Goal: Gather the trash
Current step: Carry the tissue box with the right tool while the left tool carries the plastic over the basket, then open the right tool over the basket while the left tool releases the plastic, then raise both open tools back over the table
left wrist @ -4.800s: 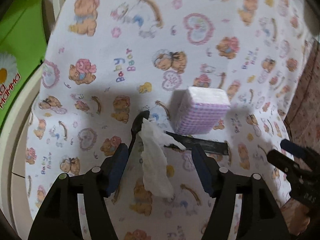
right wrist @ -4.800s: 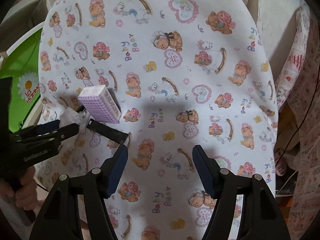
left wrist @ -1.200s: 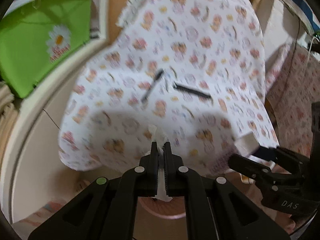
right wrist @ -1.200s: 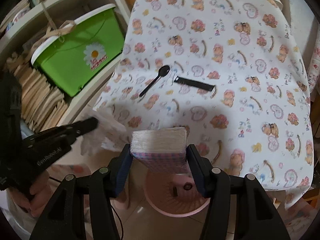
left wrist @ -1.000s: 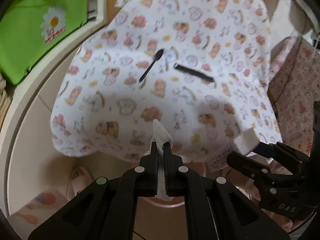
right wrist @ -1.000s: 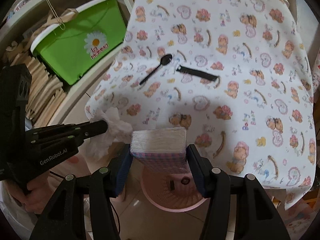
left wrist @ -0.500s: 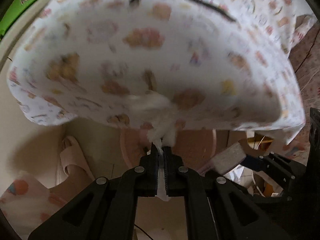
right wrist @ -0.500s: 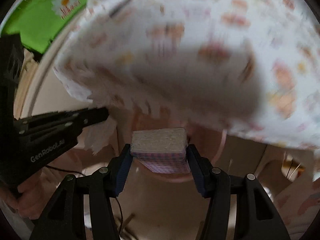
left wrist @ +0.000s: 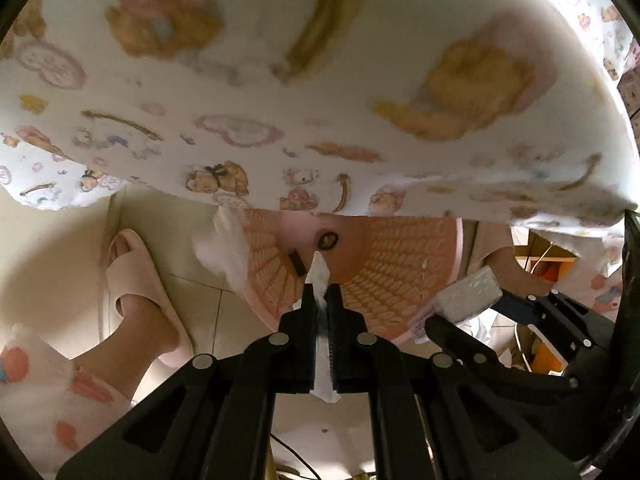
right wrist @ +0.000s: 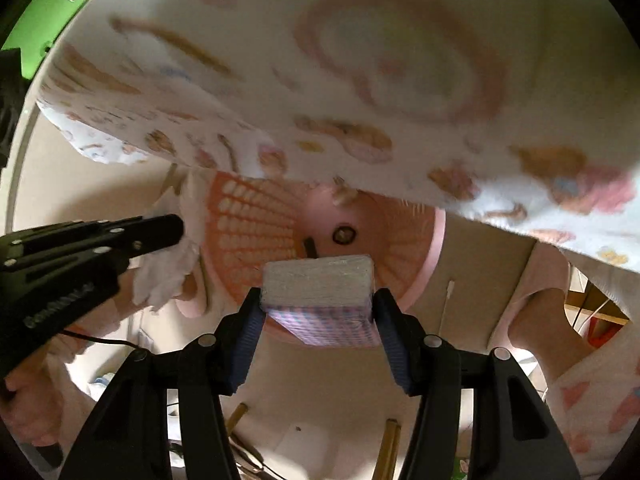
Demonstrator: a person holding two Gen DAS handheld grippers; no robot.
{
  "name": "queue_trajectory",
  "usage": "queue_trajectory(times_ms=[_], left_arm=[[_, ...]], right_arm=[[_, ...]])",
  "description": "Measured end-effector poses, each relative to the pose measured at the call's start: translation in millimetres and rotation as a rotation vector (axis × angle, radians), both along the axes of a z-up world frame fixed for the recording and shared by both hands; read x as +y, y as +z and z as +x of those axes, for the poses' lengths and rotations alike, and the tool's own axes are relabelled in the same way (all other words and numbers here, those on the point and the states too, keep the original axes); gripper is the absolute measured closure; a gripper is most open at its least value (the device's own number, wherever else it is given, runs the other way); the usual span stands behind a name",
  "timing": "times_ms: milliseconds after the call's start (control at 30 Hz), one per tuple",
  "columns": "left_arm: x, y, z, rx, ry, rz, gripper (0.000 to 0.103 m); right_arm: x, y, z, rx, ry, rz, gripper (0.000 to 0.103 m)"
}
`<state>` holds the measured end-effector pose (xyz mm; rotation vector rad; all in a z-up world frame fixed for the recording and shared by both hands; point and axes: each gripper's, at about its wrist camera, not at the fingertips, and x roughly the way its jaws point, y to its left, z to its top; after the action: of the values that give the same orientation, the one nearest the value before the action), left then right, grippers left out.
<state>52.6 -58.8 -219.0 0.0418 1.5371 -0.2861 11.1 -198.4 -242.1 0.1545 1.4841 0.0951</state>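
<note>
My left gripper (left wrist: 320, 292) is shut on a crumpled white tissue (left wrist: 321, 276), which sticks out past its tips above the pink mesh waste basket (left wrist: 392, 264). In the right wrist view that gripper (right wrist: 168, 226) shows at the left with the tissue (right wrist: 168, 268) hanging beside the basket's rim. My right gripper (right wrist: 318, 300) is shut on a purple-checked tissue pack (right wrist: 320, 284) and holds it over the basket (right wrist: 248, 220). The same pack (left wrist: 468, 292) appears at the right in the left wrist view. Both grippers point down at the floor.
The teddy-bear tablecloth (left wrist: 320, 80) overhangs the far half of the basket. A person's foot in a pink slipper (left wrist: 136, 276) stands left of the basket, and a leg (right wrist: 536, 320) is at its right. A green box (right wrist: 52, 4) sits at top left. Small scraps lie inside the basket.
Both grippers have dropped from table height to below the cloth's edge and tilted down toward the basket, each keeping its load. The spoon and black strip on the table have left the view.
</note>
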Motion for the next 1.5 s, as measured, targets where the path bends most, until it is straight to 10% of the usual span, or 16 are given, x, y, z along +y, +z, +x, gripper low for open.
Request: queue_trajectory(times_ms=[633,900,1500], left_arm=[[16.6,42.5,3.6,-0.036,0.031,-0.079,0.083],[26.7,73.0,-2.2,-0.036,-0.004,-0.207,0.099],[30.0,127.1,-5.6,-0.261,-0.052,-0.233,0.101]], right_arm=[[4.4,-8.8,-9.3,-0.054,0.041,-0.058,0.045],[12.0,3.2,-8.3,-0.095,0.09,-0.094,0.045],[-12.8,143.3,-21.3,-0.511,-0.008,-0.086,0.039]])
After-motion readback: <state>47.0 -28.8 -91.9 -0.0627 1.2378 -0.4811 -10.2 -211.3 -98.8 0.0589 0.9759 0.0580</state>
